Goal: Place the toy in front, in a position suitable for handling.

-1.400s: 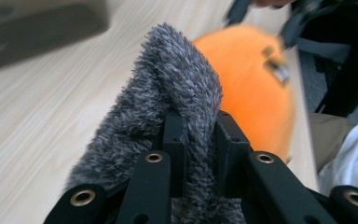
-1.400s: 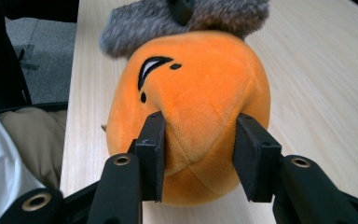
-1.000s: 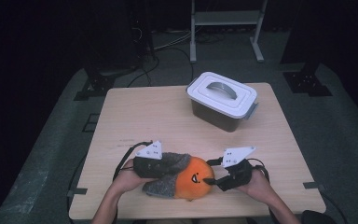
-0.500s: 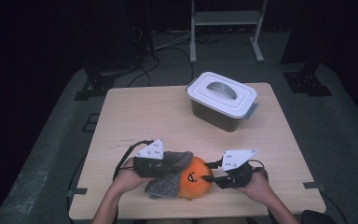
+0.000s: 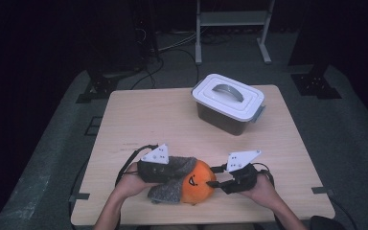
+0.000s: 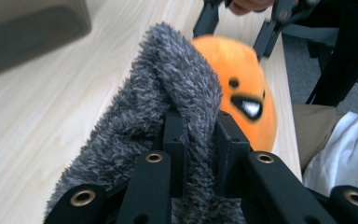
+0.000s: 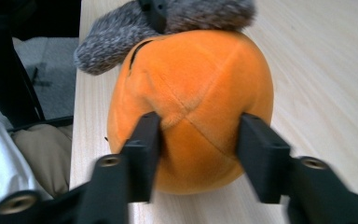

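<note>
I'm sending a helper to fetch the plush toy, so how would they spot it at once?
Start at the wooden table and look along its near edge, far from the white-lidded box. The plush pumpkin sits there between the two tongs: round, bright orange, with a stitched black grin and a shaggy grey fur piece on its left.

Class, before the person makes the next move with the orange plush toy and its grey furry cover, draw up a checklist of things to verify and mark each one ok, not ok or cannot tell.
1. Left gripper clamped on the grey furry cover: ok, fur pinched between its jaws.
2. Right gripper around the orange plush toy: ok, a jaw on each side; the jaws have just been opening a little.
3. Right grip firm: cannot tell.
4. Cover off the toy: not ok, it lies against the toy.
5. Toy supported by the table: ok.
6. Lidded box away from the work: ok.
</note>
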